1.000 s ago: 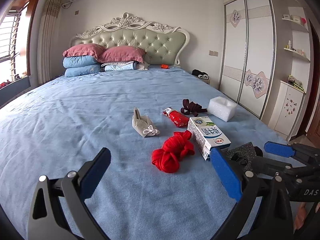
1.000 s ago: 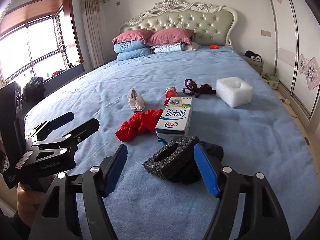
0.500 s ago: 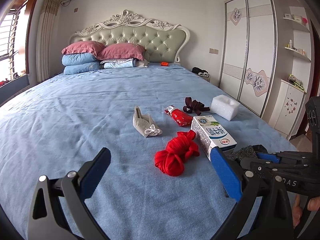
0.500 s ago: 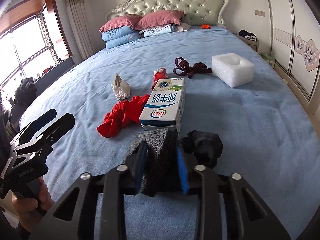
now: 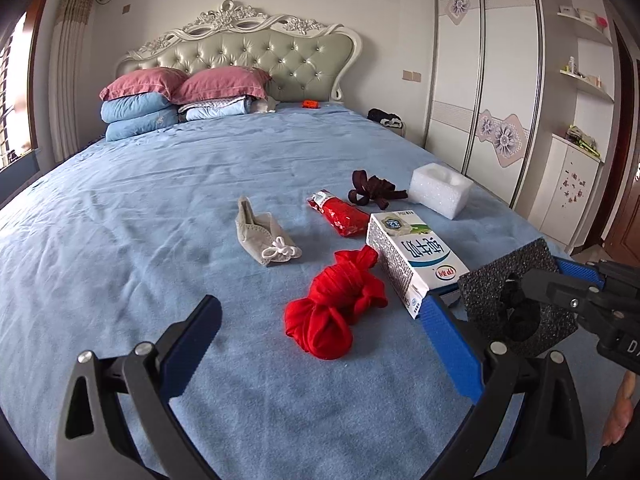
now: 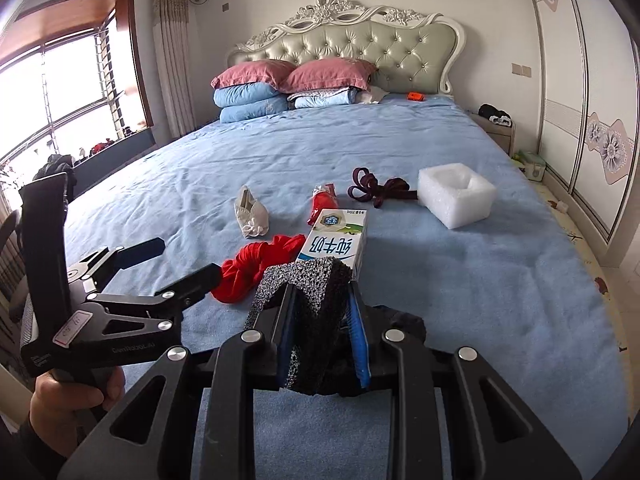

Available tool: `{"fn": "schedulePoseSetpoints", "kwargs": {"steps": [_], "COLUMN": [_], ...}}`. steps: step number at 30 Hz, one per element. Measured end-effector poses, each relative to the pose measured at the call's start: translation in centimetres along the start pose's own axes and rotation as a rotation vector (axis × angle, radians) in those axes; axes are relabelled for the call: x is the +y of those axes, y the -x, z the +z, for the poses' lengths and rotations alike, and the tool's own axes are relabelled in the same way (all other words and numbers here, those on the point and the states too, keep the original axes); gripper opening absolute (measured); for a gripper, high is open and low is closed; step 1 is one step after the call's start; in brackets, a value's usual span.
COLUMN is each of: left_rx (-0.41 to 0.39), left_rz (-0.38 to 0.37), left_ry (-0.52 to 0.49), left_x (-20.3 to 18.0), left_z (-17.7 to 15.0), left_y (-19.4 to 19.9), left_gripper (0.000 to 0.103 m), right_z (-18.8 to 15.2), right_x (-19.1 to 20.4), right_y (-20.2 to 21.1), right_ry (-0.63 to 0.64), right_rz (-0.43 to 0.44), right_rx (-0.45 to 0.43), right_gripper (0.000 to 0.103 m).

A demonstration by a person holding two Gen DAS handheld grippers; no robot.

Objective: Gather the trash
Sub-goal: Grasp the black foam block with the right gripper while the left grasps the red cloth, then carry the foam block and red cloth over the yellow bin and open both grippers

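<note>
My right gripper is shut on a black foam block with a hole in it and holds it lifted off the blue bed; the block also shows in the left wrist view. A milk carton lies just beyond it, also in the right wrist view. A white foam block and a red wrapper lie farther back. My left gripper is open and empty, low over the bed in front of a red cloth bundle.
A grey slipper and a dark ribbon lie on the bed. A black cloth lies under my right gripper. Pillows are stacked at the headboard. Wardrobes stand to the right.
My right gripper closed on the black foam block and lifted it off the black cloth. The left gripper stayed open and barely moved.
</note>
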State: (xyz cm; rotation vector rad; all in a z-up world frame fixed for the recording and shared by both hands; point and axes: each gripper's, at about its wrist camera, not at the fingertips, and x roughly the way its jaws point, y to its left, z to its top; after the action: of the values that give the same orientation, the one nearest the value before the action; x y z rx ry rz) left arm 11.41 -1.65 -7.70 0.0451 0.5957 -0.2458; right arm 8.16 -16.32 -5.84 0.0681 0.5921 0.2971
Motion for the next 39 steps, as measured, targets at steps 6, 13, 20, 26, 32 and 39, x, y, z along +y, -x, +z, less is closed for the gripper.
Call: {"fn": "schedulePoseSetpoints", "kwargs": {"steps": [6, 13, 20, 26, 32, 39], "left_rx": [0.07, 0.237, 0.178, 0.095, 0.064, 0.052], "left_rz": [-0.015, -0.094, -0.106, -0.177, -0.299, -0.387], "left_ry": [-0.021, 0.033, 0.059, 0.064, 0.033, -0.057], "left_x": [-0.6, 0.5, 0.6, -0.7, -3.9, -9.9], "left_z": [0.8, 1.3, 1.3, 1.4, 2.1, 3.1], "left_y": [-3.4, -8.2, -6.2, -1.0, 2.7, 4.0], "left_gripper": [0.098, 0.068, 0.045, 0.045, 0.045, 0.046], "right_z": [0.1, 0.2, 0.0, -0.1, -0.4, -0.9], "right_x": [-1.0, -1.4, -2.0, -3.5, -5.0, -8.6], "right_y": [0.5, 0.7, 0.7, 1.3, 3.6, 7.5], "right_ry": [-0.022, -0.034, -0.053, -0.083, -0.107, -0.134], "right_rz": [0.007, 0.019, 0.044, 0.052, 0.06, 0.004], "right_rx": [-0.007, -0.012, -0.001, -0.003, -0.037, -0.093], "right_gripper": [0.025, 0.025, 0.025, 0.025, 0.025, 0.024]}}
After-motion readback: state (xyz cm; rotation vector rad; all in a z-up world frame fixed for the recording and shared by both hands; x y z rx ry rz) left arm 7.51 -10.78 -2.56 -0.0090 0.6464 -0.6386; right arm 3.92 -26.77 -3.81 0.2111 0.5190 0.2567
